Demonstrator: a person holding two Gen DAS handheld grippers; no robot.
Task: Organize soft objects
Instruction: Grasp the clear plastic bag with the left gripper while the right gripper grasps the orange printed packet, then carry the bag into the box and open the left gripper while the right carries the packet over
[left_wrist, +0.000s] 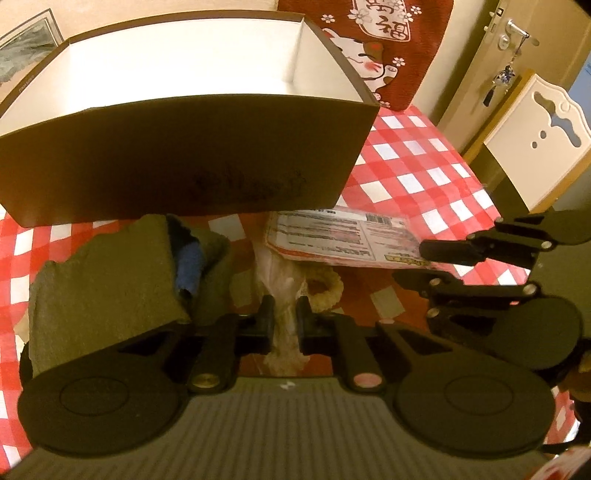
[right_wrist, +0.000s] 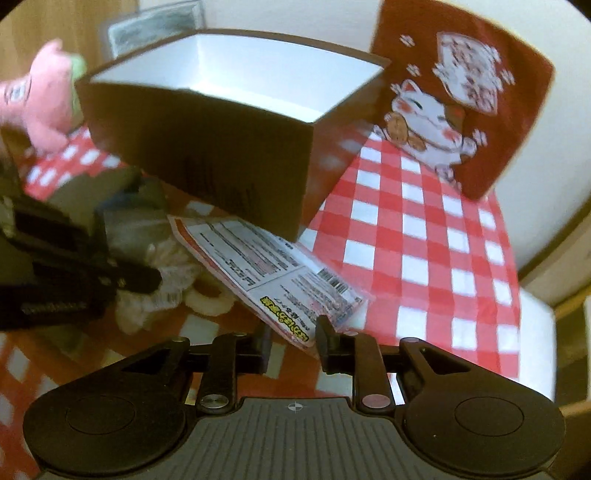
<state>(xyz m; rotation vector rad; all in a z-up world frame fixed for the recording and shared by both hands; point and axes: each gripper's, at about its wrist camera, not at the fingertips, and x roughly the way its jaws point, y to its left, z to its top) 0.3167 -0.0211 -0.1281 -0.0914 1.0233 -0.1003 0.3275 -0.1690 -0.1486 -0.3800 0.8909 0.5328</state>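
Observation:
A brown open box (left_wrist: 177, 162) with a white inside stands on the red-checked tablecloth (left_wrist: 417, 173); it also shows in the right wrist view (right_wrist: 207, 147). My left gripper (left_wrist: 284, 317) is shut on a clear plastic bag (left_wrist: 284, 291) holding a cream fluffy ring (left_wrist: 328, 291). A grey-green cloth (left_wrist: 110, 280) with a blue piece lies at its left. My right gripper (right_wrist: 293, 343) has its jaws around the corner of a flat printed packet (right_wrist: 273, 273); it appears in the left wrist view (left_wrist: 424, 258) beside the same packet (left_wrist: 343, 236).
A red lucky-cat cushion (right_wrist: 454, 110) leans behind the box at the right. A pink plush toy (right_wrist: 40, 99) sits left of the box. A white chair (left_wrist: 535, 140) and a door stand beyond the table's right edge.

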